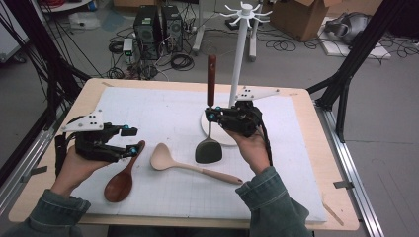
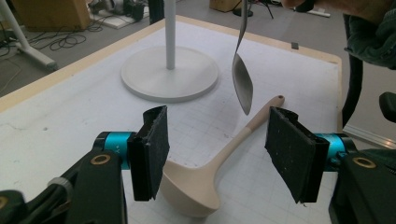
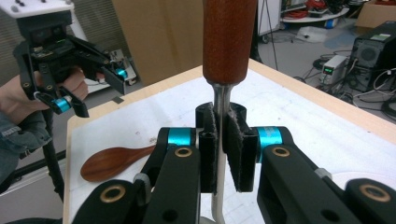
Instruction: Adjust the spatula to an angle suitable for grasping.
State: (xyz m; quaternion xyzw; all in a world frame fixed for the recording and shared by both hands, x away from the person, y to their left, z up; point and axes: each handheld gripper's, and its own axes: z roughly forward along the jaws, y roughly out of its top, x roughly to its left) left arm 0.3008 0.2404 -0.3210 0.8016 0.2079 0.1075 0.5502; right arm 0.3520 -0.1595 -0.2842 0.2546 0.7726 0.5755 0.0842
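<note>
The left gripper (image 1: 129, 139) is held low over the mat (image 1: 163, 106) at the left, its jaws apart and empty, above the handle end of the dark spoon (image 1: 120, 180). Just to its right the pale ladle (image 1: 184, 165) lies flat, bowl toward the left gripper and handle running away to the right. Further right, the spatula (image 1: 210, 108) is clamped in the right gripper (image 1: 212, 116); in the right gripper view the pads (image 3: 208, 140) are seen closed on the metal shank just below the wooden handle. The spatula is held clear of the mat in front of the rack (image 1: 239, 59), near its round base. Its long axis is close to upright, handle up and blade (image 1: 208, 150) down. The tool is judged stiff and moderately light, with weight at both ends; the smooth, thin shank is likely to pivot or slip between the pads. The shank beside the handle is judged the best hold, leaving the handle top free for hanging.
</note>
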